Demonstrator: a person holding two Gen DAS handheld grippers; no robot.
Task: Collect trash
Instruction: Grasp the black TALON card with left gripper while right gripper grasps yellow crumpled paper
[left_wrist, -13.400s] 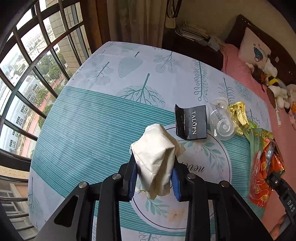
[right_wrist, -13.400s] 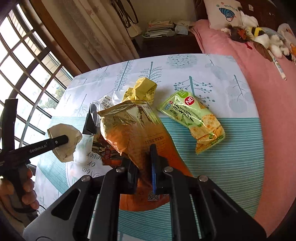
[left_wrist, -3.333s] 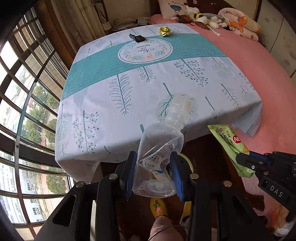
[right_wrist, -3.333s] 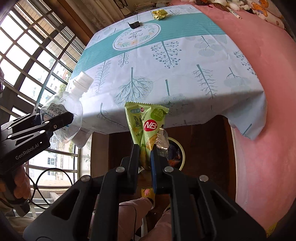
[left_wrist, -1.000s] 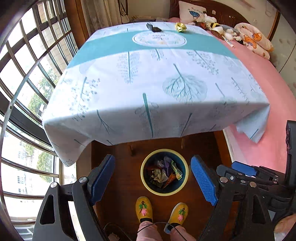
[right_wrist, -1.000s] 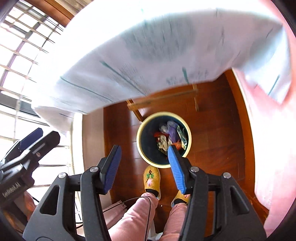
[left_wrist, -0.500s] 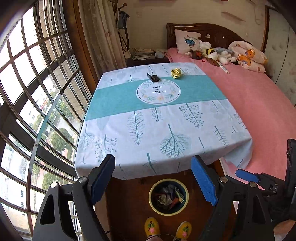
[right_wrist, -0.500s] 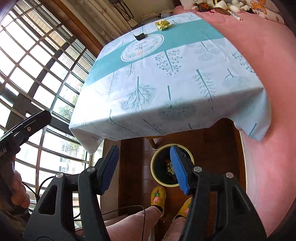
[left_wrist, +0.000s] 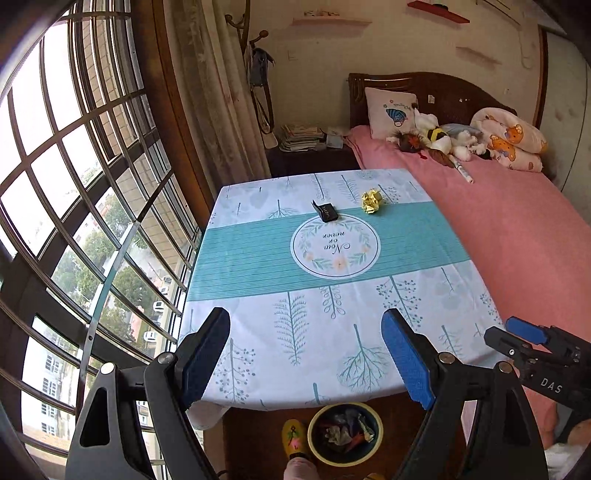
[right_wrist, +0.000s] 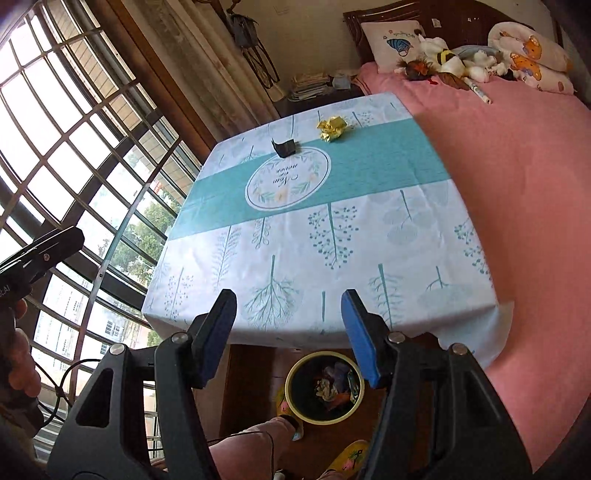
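Observation:
A crumpled gold wrapper (left_wrist: 372, 201) (right_wrist: 332, 127) and a small black carton (left_wrist: 325, 211) (right_wrist: 285, 147) lie at the far end of the table (left_wrist: 258, 332) (right_wrist: 424, 258), which has a teal and white leaf-print cloth. A yellow-rimmed trash bin (left_wrist: 345, 432) (right_wrist: 325, 391) holding wrappers stands on the floor under the near table edge. My left gripper (left_wrist: 304, 350) is open and empty above the near edge. My right gripper (right_wrist: 288, 325) is open and empty too, and it also shows in the left wrist view (left_wrist: 517, 332).
A pink bed (left_wrist: 517, 229) with a pillow and stuffed toys runs along the right. A barred window (left_wrist: 74, 184) fills the left. A nightstand with papers (left_wrist: 303, 138) stands behind the table. The person's yellow slippers (right_wrist: 288, 406) are beside the bin.
Both grippers have tilted up and away from the bin, so the table top fills more of each view. Both stay open and empty.

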